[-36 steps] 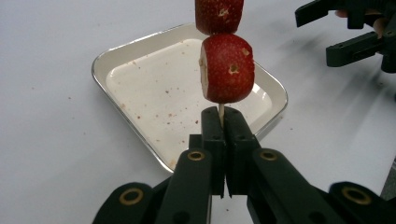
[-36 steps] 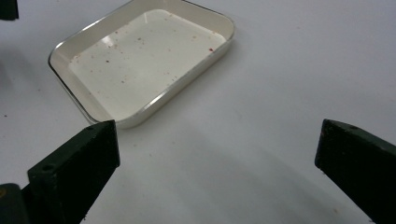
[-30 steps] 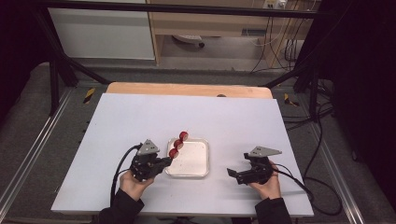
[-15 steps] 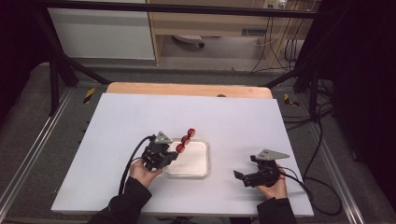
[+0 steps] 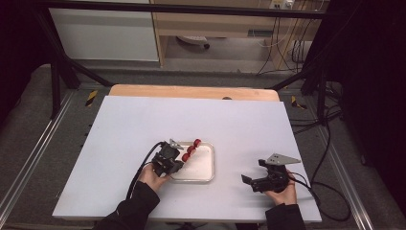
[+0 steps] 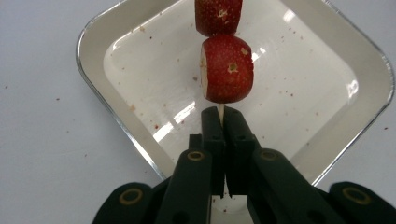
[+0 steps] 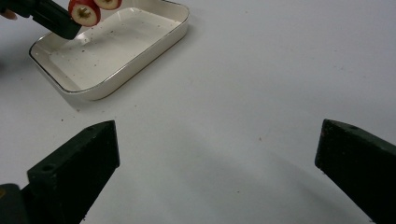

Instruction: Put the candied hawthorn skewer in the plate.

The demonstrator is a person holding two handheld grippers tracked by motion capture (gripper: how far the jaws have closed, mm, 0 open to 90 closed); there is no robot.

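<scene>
A thin wooden skewer (image 6: 221,112) carries red fruit pieces (image 6: 227,69) with pale seeds. My left gripper (image 6: 223,117) is shut on the stick just below the lowest piece and holds it over a white rectangular dish (image 6: 107,100). In the high view the left gripper (image 5: 175,159) sits at the dish's (image 5: 205,167) left edge, with three red fruit pieces (image 5: 190,149) slanting up over its far left corner. My right gripper (image 5: 253,180) rests open on the table to the right of the dish. Its jaws stand wide apart with nothing between them (image 7: 215,154).
The dish (image 7: 112,46) holds only crumbs and specks. The white tabletop (image 5: 143,120) stretches far and left, with a wooden strip (image 5: 191,91) at its far edge. Cables trail from both grippers toward the front edge.
My left gripper has carried the skewer right, farther over the dish. The right gripper has drifted slightly right and nearer the front edge, still open.
</scene>
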